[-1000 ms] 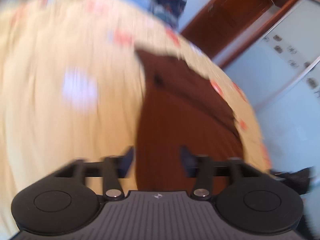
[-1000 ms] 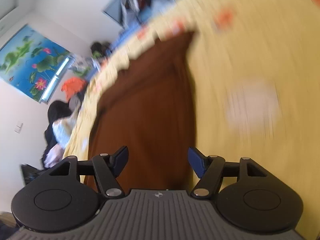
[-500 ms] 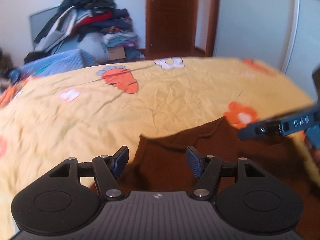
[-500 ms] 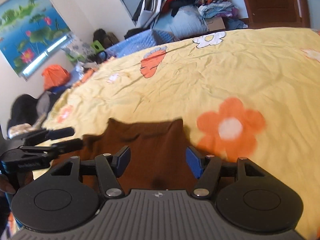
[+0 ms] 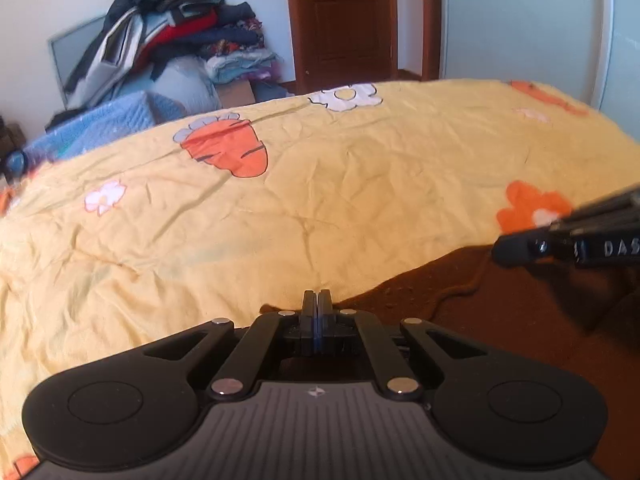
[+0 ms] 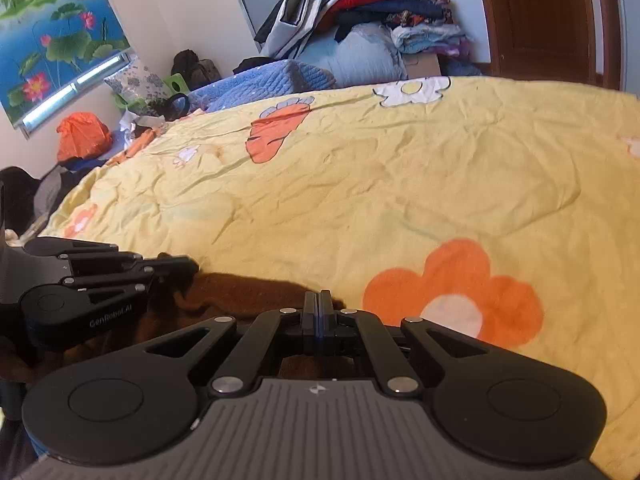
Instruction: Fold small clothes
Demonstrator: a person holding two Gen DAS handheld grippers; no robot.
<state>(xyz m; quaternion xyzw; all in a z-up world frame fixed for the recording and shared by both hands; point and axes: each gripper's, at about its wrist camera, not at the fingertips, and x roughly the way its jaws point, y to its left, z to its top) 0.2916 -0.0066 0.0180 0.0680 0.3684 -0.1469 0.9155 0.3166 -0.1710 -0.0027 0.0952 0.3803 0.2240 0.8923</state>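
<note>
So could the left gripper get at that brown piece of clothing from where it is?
Probably yes, it looks to be on it already. The left gripper sits with its jaws shut at the near edge of the brown garment on the yellow bedsheet, with nothing between them. Whether cloth is actually pinched is hidden.

A yellow bedsheet (image 5: 360,184) is lying wrinkled across the bed, showing an orange carrot print (image 5: 230,148), a white flower print (image 5: 346,97) and an orange flower print (image 6: 456,296). A pile of clothes (image 5: 176,28) is sitting against the far wall, beside a brown wooden door (image 5: 344,16). A blue quilt (image 6: 256,82) is lying at the bed's far edge. A lotus painting (image 6: 52,28) is hanging on the left wall, above an orange bag (image 6: 82,134).
</note>
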